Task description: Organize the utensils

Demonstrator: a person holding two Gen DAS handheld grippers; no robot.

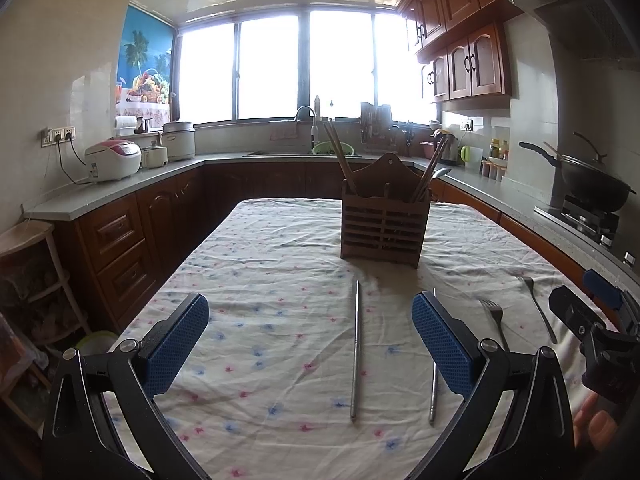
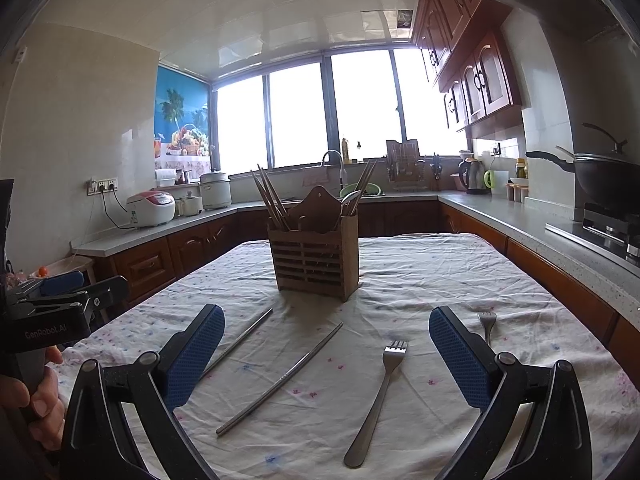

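A wooden slatted utensil holder stands on the floral tablecloth, with wooden chopsticks and a spoon in it; it also shows in the right wrist view. Two metal chopsticks lie in front of it, also seen in the right wrist view. Two forks lie to the right. My left gripper is open above the left chopstick. My right gripper is open, with the near fork and one chopstick between its fingers.
Counters run round the table: rice cookers on the left, a sink at the back, a kettle and a wok on the stove at the right. A wooden stool stands at the left of the table.
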